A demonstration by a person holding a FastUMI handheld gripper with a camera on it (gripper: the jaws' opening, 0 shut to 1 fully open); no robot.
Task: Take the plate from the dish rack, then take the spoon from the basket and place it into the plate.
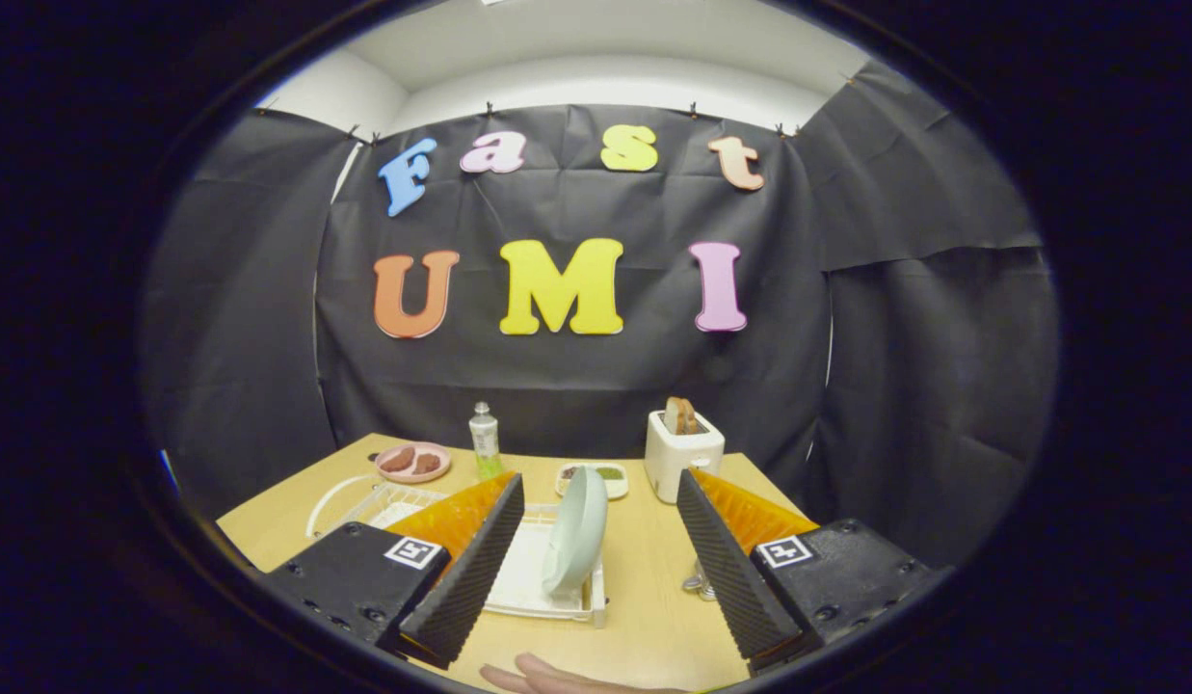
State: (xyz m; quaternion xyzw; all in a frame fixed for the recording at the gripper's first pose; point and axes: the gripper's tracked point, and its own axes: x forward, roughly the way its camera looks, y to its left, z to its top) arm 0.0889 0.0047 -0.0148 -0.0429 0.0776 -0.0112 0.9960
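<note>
A wooden table [653, 588] is seen ahead of the gripper [600, 554], whose jaws are spread wide and grasp nothing.

Left to right: a pink dish [412, 462] with two brown pieces is noted at the far left, with a small bottle [484, 441] just beside it. Nearer, a white dish rack [528, 578] is partly covered by the left finger [470, 569]. The plate [576, 528], pale green, is stood on edge in the rack, between the fingers and closer to the left one. Beyond it a small tray [592, 478] is seen, then a white toaster [683, 453] with bread in its slot. By the right finger [726, 569] some metal handles [700, 581] are glimpsed.

Step in hand, as judged: taking the plate. The gripper is best advanced so that the upper rim is straddled, one finger on each face, closed only when centred, then lifted straight up clear of the rack's wires.

Hard to make out: the basket and spoon are largely hidden behind the right finger; the handles cannot be identified with certainty. A hand [547, 678] is cut off at the near table edge.
</note>
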